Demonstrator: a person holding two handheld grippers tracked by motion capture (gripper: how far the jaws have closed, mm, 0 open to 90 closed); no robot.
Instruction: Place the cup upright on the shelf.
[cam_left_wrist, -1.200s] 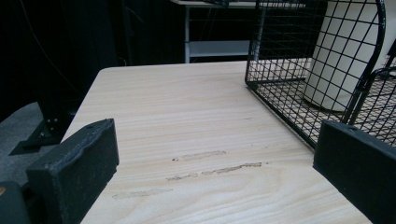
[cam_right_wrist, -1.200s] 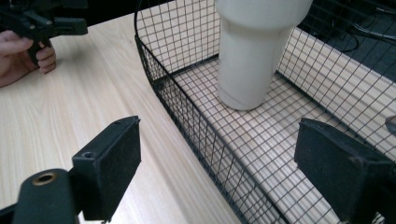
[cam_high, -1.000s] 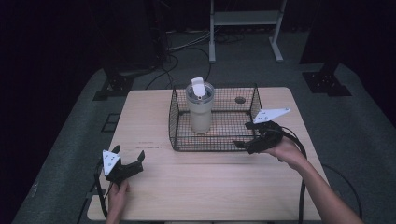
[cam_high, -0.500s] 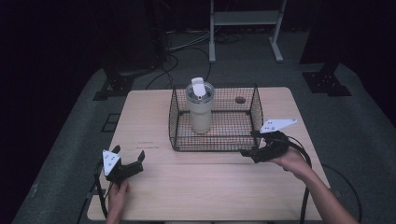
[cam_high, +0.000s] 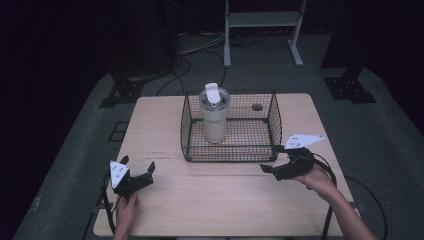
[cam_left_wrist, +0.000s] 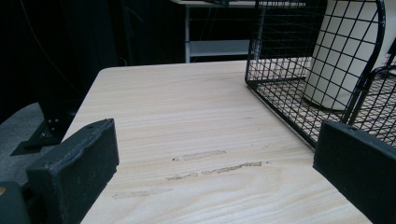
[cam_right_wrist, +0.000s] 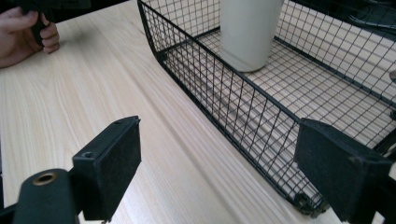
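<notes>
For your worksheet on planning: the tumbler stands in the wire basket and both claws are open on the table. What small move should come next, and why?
Probably ease the right claw up over the near rim of the wire basket toward the tumbler. Its jaws are open and empty, it sits just outside the basket's near right corner, and the left claw lies farther off by the table's near left edge.

High view overlooks table (cam_high: 165, 120); tongs' low views share the basket (cam_high: 231, 151).
</notes>
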